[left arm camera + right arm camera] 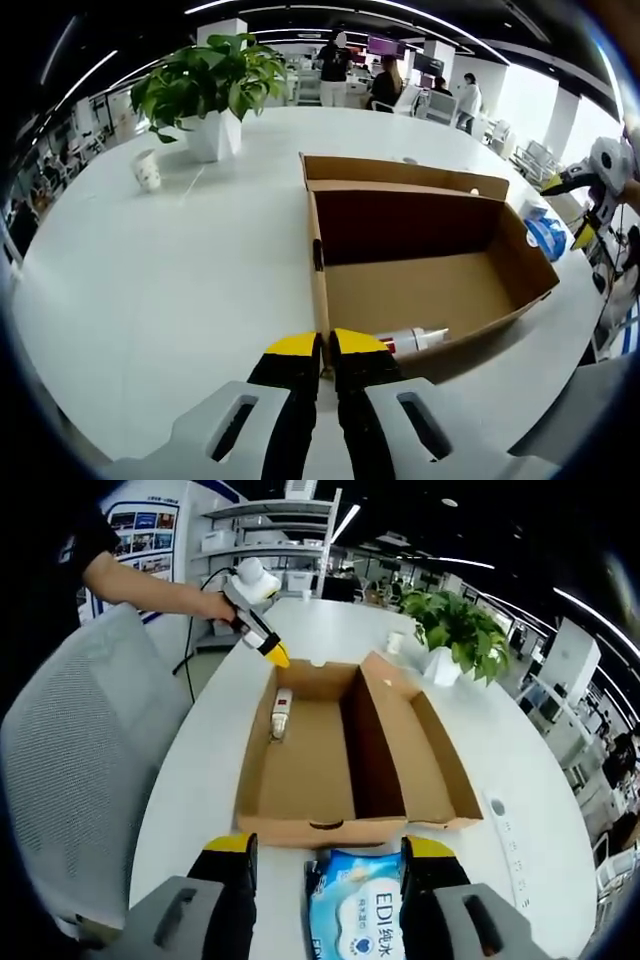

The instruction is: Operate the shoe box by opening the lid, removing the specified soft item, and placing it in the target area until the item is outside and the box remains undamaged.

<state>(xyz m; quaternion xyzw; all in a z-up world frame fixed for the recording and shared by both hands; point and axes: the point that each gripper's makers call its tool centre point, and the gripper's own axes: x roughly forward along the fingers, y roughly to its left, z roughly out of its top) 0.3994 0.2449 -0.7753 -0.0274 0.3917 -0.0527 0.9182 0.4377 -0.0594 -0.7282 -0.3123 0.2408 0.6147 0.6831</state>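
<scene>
Tissue pack [357,912] is sitting between my wide-spread right gripper [330,865] jaws at 6 o'clock, outside the shoe box [345,755]. I'm guessing it's light, squishy, slippery wrap, so I'm aiming mid-body. Left gripper [322,347] is pinching the box's wall.

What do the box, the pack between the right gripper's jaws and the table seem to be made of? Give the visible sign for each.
Box: cardboard, matte brown; its thin walls show raw edges and fold lines.
Pack: probably soft plastic film, glossy, blue and white print; it looks wrinkled between the right gripper jaws.
Table: smooth white top, likely laminate; faint sheen, so material uncertain.
</scene>
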